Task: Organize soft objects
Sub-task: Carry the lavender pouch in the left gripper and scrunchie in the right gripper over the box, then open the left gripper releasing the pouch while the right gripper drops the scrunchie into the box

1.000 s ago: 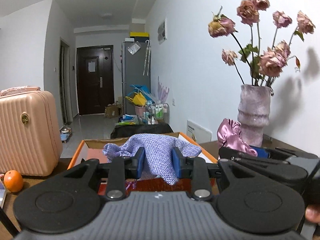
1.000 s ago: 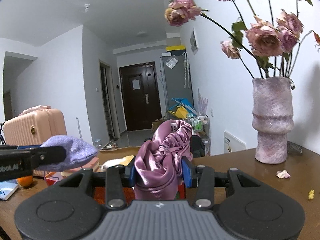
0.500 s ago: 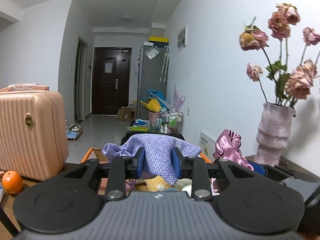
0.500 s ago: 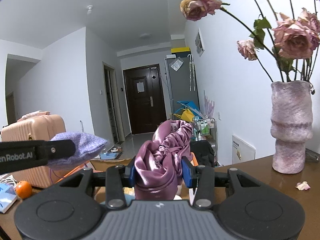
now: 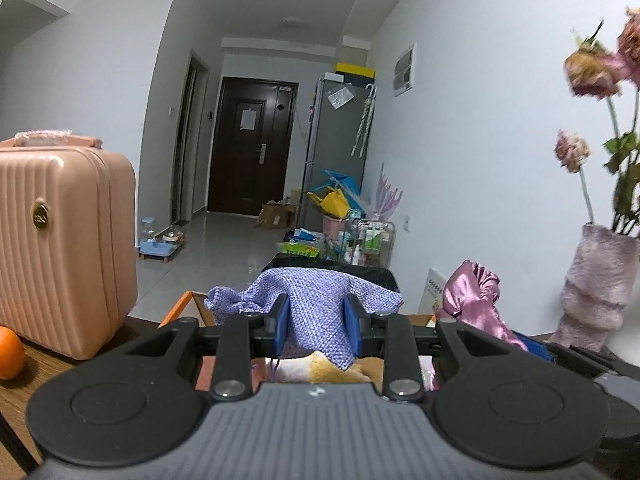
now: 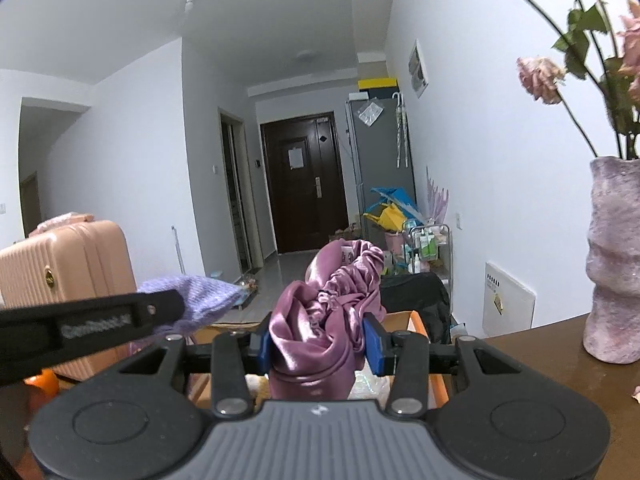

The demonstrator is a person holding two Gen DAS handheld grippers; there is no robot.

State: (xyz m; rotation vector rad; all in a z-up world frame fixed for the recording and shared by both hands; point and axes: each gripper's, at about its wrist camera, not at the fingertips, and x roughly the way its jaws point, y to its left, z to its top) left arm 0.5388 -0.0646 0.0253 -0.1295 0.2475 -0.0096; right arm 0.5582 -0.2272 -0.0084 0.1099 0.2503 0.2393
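Observation:
My left gripper (image 5: 314,330) is shut on a lilac knitted cloth (image 5: 312,300) that drapes over both blue pads and hangs in front of them. My right gripper (image 6: 318,344) is shut on a bunched pink satin bonnet (image 6: 324,320) with a ruffled elastic edge. Both are held above an orange-edged cardboard box (image 5: 178,312) whose inside shows yellow and white soft items (image 5: 326,368). In the right wrist view the left gripper's black arm (image 6: 96,322) crosses at the left with the lilac cloth (image 6: 200,298) at its tip. In the left wrist view the pink bonnet (image 5: 472,304) shows at the right.
A pink ribbed suitcase (image 5: 60,248) stands on the wooden table at the left with an orange (image 5: 10,352) beside it. A mauve vase (image 6: 612,264) of dried roses stands at the right by the wall. Beyond the table a hallway runs to a dark door (image 5: 252,148).
Both grippers have carried their cloths leftward across the table; the vase and roses have slid toward the right edge of both views, and the box has come under the grippers. Grips unchanged.

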